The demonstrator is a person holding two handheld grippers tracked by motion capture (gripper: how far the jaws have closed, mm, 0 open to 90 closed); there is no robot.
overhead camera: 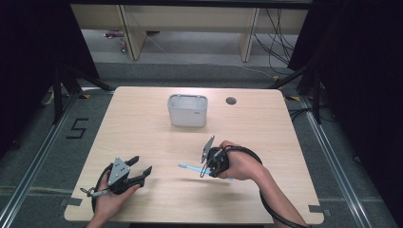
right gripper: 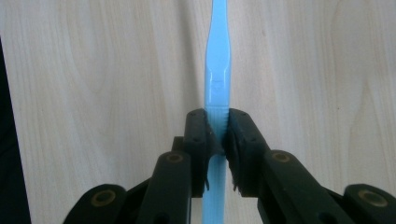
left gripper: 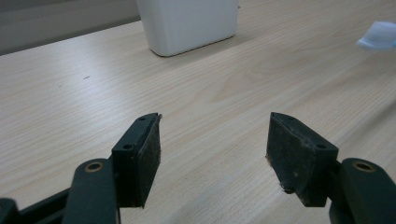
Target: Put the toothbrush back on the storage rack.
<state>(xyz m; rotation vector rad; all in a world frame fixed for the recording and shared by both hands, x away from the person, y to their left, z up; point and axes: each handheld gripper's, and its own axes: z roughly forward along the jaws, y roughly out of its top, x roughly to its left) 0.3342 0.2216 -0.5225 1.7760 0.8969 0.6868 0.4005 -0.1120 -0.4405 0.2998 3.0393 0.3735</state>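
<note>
Right gripper (right gripper: 217, 135) first: what I can't make out well is the toothbrush (right gripper: 217, 70) it carries. In the right gripper view the blue handle runs off the top edge and down behind the jaws at the bottom, so neither end is visible there. From the high view the brush (overhead camera: 187, 166) is thin and a bit blurred; its head pokes out on the side of my right gripper (overhead camera: 205, 167) that faces the left gripper, and my hand (overhead camera: 240, 164) hides most of the rest. In the left gripper view a pale blue tip (left gripper: 378, 39) is cut off by the right edge.

My right gripper is clenched on the toothbrush, pads pressing its handle from both sides, above the table (overhead camera: 142, 128). My left gripper (left gripper: 214, 140) stands wide apart with nothing between the jaws, low over the table, well short of the bin (overhead camera: 187, 110).

Count: two grippers, one toothbrush, one white bin, one table. The bin sits beyond both grippers, its top cut off in the left gripper view.
</note>
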